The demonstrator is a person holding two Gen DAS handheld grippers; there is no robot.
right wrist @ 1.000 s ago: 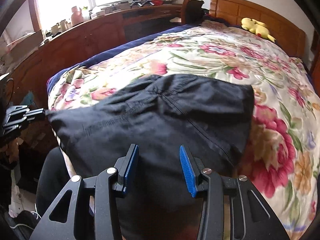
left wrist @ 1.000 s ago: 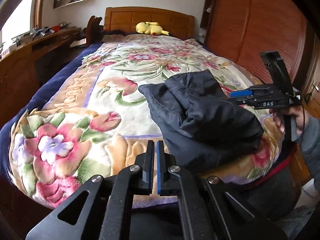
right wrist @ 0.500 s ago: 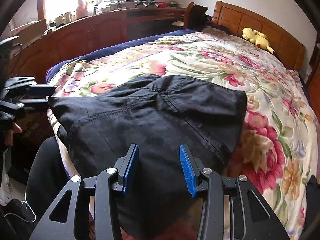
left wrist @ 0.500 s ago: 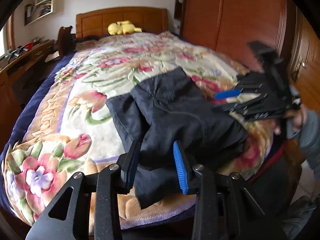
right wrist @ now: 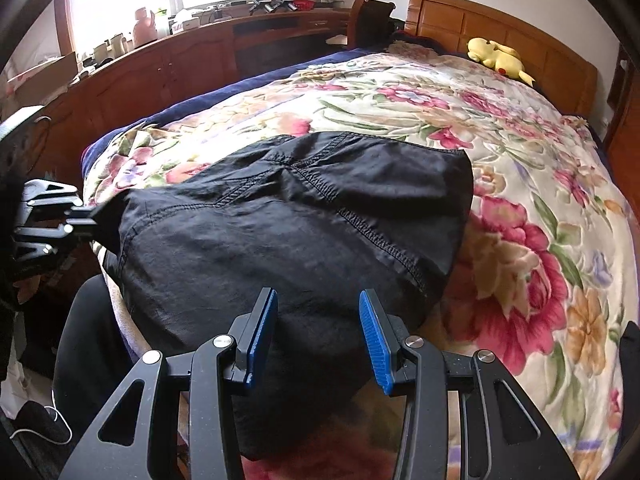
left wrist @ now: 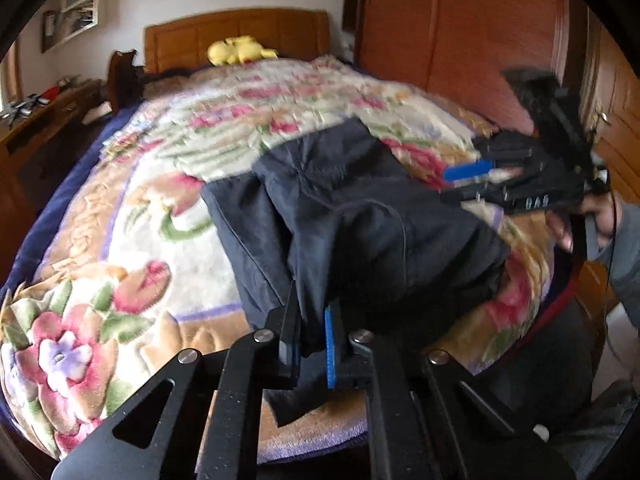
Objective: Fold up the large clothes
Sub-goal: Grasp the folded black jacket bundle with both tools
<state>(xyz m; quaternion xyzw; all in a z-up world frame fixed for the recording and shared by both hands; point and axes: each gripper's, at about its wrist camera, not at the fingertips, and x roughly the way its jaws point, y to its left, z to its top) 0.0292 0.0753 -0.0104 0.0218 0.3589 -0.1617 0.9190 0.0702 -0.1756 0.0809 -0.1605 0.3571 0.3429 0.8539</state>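
Observation:
A black garment (left wrist: 360,216), seamed like trousers, lies bunched on the near end of a floral bedspread (left wrist: 132,240). My left gripper (left wrist: 312,336) is at its near edge, its jaws closing with a fold of the black cloth pinched between the blue pads. In the right wrist view that same gripper (right wrist: 86,216) holds the garment's (right wrist: 304,232) left corner, which is pulled to a point. My right gripper (right wrist: 318,336) stands open just above the cloth, with nothing pinched. In the left wrist view the right gripper (left wrist: 468,184) is at the garment's right side, with a hand on its handle.
A yellow plush toy (right wrist: 496,58) lies by the wooden headboard (right wrist: 520,36). A long wooden desk (right wrist: 160,72) with clutter runs along the bed's left side, and a wooden wardrobe (left wrist: 460,32) along its right. The person's dark-clad legs (right wrist: 88,340) stand at the foot of the bed.
My left gripper opened, moved right onto the garment's near edge and closed on a fold of it. The garment's left corner is now drawn out. My right gripper stayed open over the cloth.

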